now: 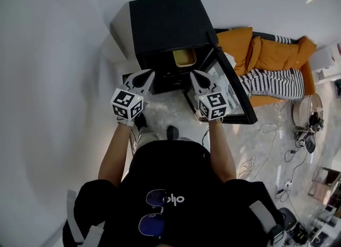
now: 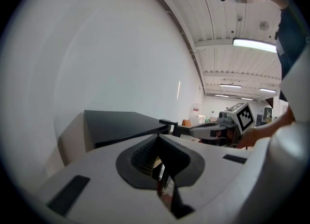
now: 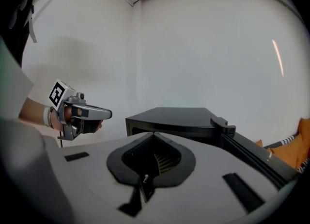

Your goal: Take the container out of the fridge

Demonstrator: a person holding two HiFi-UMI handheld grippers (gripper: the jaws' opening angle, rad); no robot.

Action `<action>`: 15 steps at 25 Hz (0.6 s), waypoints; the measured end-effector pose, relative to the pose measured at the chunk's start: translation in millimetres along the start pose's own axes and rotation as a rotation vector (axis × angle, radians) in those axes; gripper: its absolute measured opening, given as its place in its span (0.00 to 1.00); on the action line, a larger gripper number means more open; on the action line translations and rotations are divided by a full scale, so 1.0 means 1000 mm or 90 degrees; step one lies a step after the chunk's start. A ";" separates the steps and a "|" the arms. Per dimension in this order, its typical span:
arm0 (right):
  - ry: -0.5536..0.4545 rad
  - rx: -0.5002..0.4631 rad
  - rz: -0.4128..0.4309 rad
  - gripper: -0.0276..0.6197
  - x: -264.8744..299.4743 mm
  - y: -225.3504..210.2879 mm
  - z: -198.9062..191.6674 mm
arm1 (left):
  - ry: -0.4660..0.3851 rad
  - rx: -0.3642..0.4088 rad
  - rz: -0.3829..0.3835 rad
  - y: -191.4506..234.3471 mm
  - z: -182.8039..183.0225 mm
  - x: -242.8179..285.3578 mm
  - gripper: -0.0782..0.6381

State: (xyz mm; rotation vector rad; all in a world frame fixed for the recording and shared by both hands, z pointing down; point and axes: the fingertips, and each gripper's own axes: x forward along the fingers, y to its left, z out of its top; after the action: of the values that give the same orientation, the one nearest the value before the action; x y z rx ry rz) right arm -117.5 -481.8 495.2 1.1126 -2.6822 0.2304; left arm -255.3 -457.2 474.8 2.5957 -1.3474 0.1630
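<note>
The left claw (image 1: 148, 76) and the right claw (image 1: 195, 76) are both pinched shut with nothing in them. They hover side by side, a gap apart, just in front of the open black fridge (image 1: 165, 24). The yellow container (image 1: 184, 57) sits inside the fridge, ahead of the claws and nearer the right one. The fridge door (image 1: 234, 88) stands swung open just right of the right claw. Beyond the door is an orange sofa (image 1: 266, 51) with a striped blanket (image 1: 272, 83).
</note>
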 end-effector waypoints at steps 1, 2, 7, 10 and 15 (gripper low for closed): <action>-0.001 0.003 -0.009 0.05 -0.002 -0.004 0.000 | 0.003 0.002 -0.010 -0.001 0.001 0.005 0.12; -0.001 0.005 -0.018 0.05 -0.003 -0.007 -0.001 | 0.006 0.005 -0.018 -0.001 0.001 0.010 0.12; -0.002 0.019 -0.058 0.05 -0.008 -0.016 -0.004 | 0.027 0.020 -0.065 -0.008 0.000 0.027 0.12; 0.001 0.024 -0.076 0.05 -0.002 -0.021 -0.007 | 0.039 0.027 -0.093 -0.008 -0.002 0.036 0.12; -0.005 0.031 -0.101 0.06 0.013 -0.026 -0.022 | 0.072 0.056 -0.143 -0.014 -0.020 0.047 0.12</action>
State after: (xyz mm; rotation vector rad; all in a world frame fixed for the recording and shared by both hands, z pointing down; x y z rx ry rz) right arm -104.4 -503.8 521.6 1.3354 -2.5905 0.2646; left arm -216.8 -482.4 501.5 2.7393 -1.0254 0.3333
